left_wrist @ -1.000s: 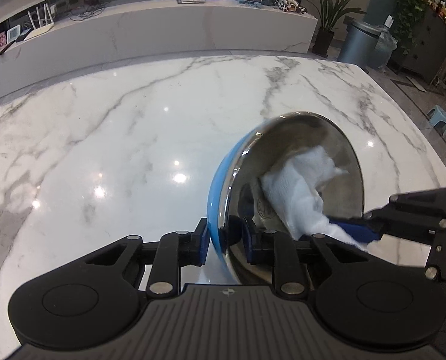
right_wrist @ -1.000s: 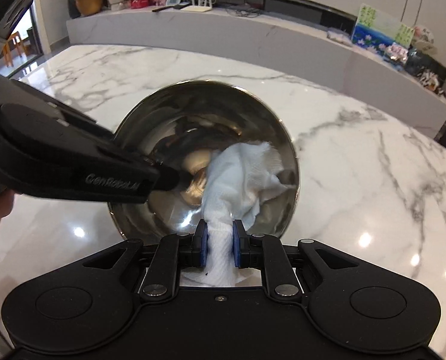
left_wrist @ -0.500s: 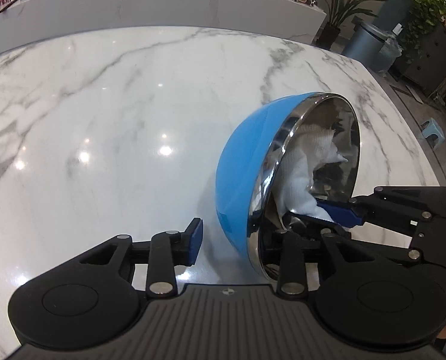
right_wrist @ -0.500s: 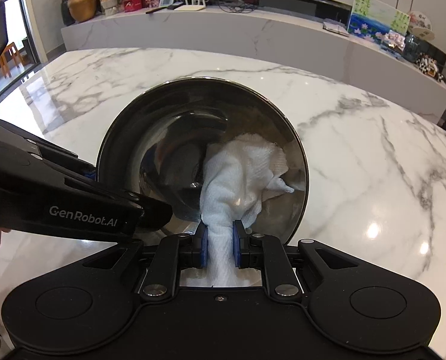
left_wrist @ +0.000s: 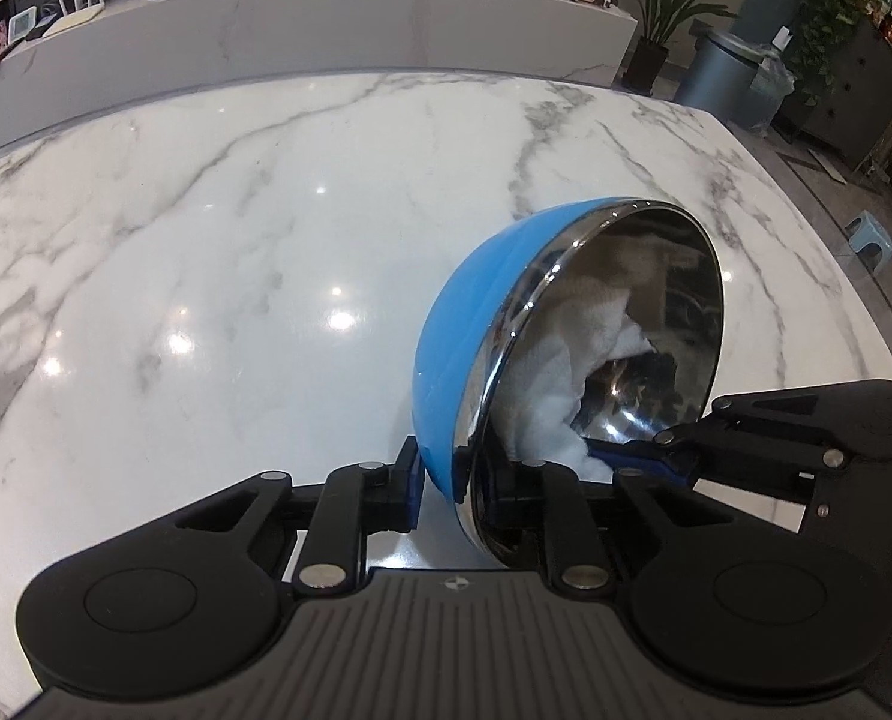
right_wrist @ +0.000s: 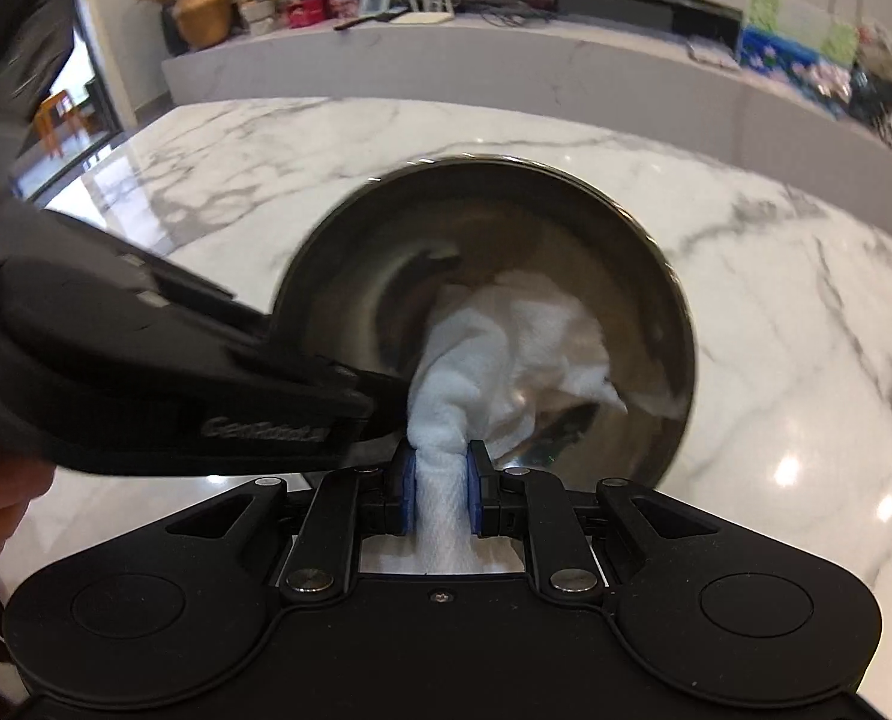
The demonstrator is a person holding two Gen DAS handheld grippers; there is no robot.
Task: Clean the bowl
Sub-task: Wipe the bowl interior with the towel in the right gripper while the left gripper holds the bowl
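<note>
Clearly the step in hand is wiping the inside of the round bowl, blue outside and polished steel within, which is tipped on its side above the white grey-veined marble tabletop, its mouth turned toward the right gripper. The left gripper has its jaws closing on the bowl's near rim, one blue pad against the blue shell and the other inside against the steel. The right gripper is clamped narrow on a crumpled white paper towel, whose free end is pushed into the bowl's hollow.

To do this well, the left grip probably needs to stay firm, since the rim is thin and the steel slick; a slipping bowl would drop onto hard stone. The towel should be pressed against the wall and swept round, reaching the far side and the rim, not only the bottom. Because the towel is limp, short pushes with the wad bunched ahead of the pads will likely carry more pressure than long drags.

Ceiling lights glare off the glossy tabletop. Behind it runs a long white marble counter carrying routers, boxes and pictures; potted plants and a grey bin stand beyond the table.
</note>
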